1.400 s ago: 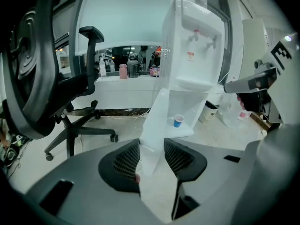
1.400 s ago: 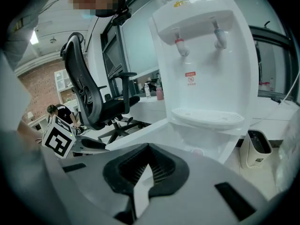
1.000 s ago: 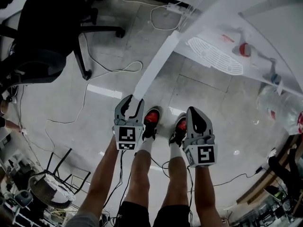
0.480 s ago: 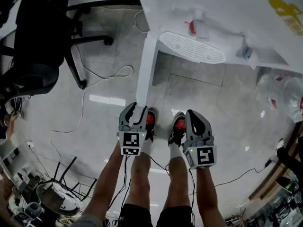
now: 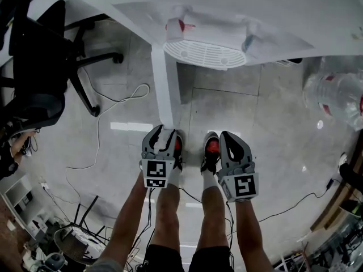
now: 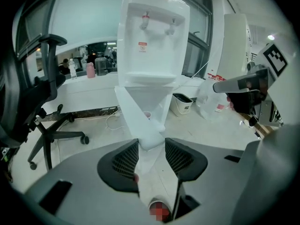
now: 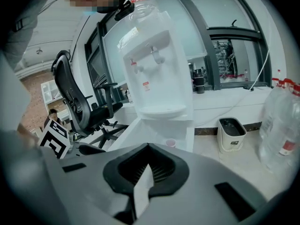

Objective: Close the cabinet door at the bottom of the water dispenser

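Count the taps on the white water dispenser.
2. The red-handled tap sits at the left of the white water dispenser's front recess, the paler-handled tap at its right, both above the white drip tray. None seems hidden.

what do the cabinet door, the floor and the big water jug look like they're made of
Cabinet door: smooth matte white panel, likely plastic or painted metal; unclear which. Floor: glossy grey tiles, judging by grout lines and mirrored lights. Water jug: clear plastic, probably, since the background shows through.
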Available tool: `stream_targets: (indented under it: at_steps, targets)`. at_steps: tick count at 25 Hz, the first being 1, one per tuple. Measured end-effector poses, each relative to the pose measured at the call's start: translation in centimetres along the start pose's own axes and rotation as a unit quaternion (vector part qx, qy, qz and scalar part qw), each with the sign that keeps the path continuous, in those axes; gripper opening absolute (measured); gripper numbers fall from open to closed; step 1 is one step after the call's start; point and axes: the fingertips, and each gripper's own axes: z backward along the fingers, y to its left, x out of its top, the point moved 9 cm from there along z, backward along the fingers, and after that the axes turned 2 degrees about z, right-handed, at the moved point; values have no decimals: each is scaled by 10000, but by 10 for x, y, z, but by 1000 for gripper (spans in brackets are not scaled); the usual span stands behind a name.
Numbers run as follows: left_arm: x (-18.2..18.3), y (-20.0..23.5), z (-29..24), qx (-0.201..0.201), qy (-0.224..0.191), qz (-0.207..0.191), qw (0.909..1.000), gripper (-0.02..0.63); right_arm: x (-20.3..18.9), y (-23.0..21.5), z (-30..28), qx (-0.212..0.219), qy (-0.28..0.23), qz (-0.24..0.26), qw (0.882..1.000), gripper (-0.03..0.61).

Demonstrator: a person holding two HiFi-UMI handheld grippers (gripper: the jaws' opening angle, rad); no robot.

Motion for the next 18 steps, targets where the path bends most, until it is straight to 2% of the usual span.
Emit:
stream_targets:
  at_steps: [4, 12, 18]
  targets:
    - [6, -12, -6, -88, -4, -20, 10000, 196, -4, -11, 7, -97, -1, -102, 9999, 12]
    - [23, -37, -21, -261, -11, -300, 9992, 178, -4, -29, 19, -267, -61, -319, 9991, 12]
    - [32, -53, -30, -260, -40, -378, 9989, 170, -9, -46, 30, -385, -147, -429, 9982, 12]
